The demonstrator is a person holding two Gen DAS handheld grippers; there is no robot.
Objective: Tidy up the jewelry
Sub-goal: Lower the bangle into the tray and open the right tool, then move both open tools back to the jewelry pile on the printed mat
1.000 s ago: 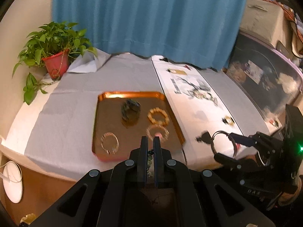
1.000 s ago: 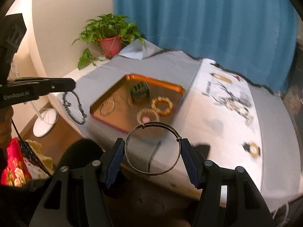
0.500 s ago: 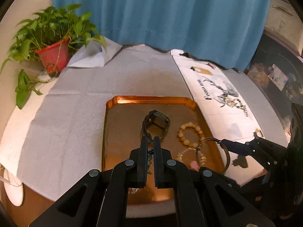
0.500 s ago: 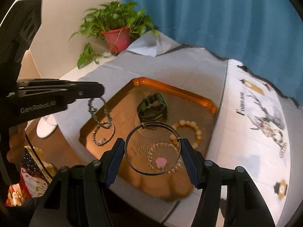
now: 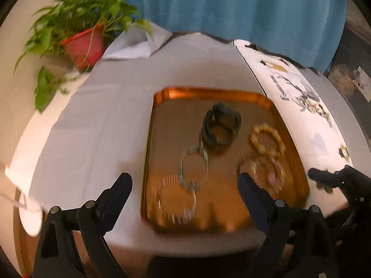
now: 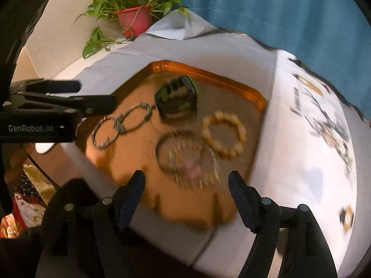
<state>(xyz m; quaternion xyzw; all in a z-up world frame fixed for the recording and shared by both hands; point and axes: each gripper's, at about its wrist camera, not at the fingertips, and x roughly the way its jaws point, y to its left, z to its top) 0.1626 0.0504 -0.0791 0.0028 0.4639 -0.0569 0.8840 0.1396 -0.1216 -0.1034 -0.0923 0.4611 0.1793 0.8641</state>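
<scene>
An orange tray (image 5: 215, 92) (image 6: 208, 74) lies on the grey cloth and holds several bracelets. A green bead bracelet (image 5: 193, 165) (image 6: 136, 119) lies mid-tray beside a dark watch (image 5: 220, 127) (image 6: 177, 98). A thin metal bangle (image 6: 179, 150) lies on a pink-charm bracelet (image 5: 266, 173). A yellow bead bracelet (image 5: 266, 140) (image 6: 223, 135) and a striped bracelet (image 5: 177, 202) (image 6: 104, 135) lie there too. My left gripper (image 5: 185, 183) is open and empty above the tray's near edge. My right gripper (image 6: 186, 180) is open and empty above the bangle.
A potted plant (image 5: 85, 41) (image 6: 134, 18) stands at the back left. A white printed runner (image 5: 301, 97) (image 6: 324, 120) lies right of the tray with a small black-and-gold piece (image 5: 343, 154) (image 6: 346, 216) on it. A blue curtain hangs behind.
Both grippers have opened. The green bead bracelet has left my left gripper and the metal bangle has left my right gripper; both now lie in the tray.
</scene>
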